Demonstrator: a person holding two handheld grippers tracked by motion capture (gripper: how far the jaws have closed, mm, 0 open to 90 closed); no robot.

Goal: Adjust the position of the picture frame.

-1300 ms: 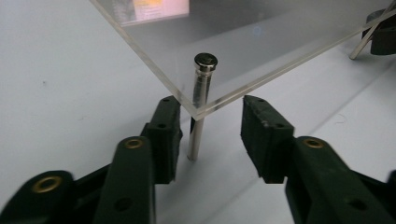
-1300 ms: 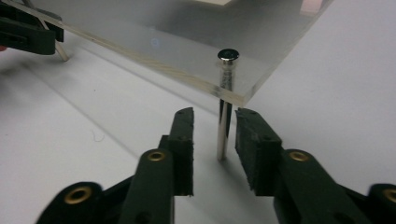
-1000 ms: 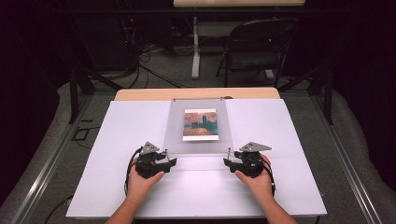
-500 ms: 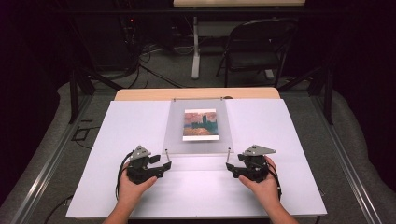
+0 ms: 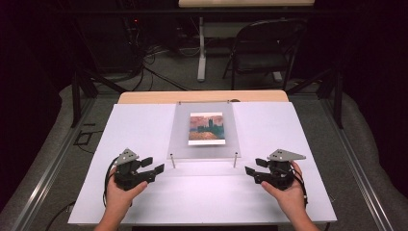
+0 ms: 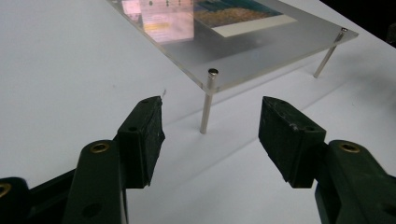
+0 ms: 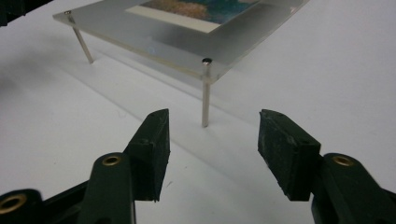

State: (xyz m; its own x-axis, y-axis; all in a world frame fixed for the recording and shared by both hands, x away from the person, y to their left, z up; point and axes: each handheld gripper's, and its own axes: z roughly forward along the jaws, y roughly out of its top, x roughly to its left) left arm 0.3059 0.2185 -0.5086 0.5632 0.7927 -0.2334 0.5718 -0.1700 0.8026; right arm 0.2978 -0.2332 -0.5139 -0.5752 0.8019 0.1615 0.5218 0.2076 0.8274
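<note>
- The left tool (image 5: 156,166), a black two-jaw gripper with a grey three-cornered plate on top, sits in the person's left hand (image 5: 118,192) above the white counter (image 5: 144,125). Its jaws stand wide apart with nothing between them, and the pads touch nothing.
- Just ahead of this tool, in line with the gap between its jaws, stands the thin silver metal leg (image 6: 207,100) under one near corner of a clear acrylic rectangular frame (image 6: 261,51). The leg is near the jaws but apart from them.
- The right tool (image 5: 251,168), built the same way, is held in the person's right hand (image 5: 288,195). Its jaws have just been closing a little; they are apart by a broad gap and hold nothing.
- Ahead of the right tool, again facing the gap between its jaws, stands the frame's other near silver leg (image 7: 205,93), close but untouched.
- The clear frame (image 5: 204,144) stands raised off the counter on its slim legs, between the two tools and farther from the person than both. It carries a small colourful rectangular painting print (image 5: 206,128) with a white border, lying flat in its middle.
- The two tools point inward towards each other, one off each near corner of the frame.
- Beyond the counter's far edge, well away from both tools, stands a dark folding metal chair (image 5: 269,48) on the floor.
</note>
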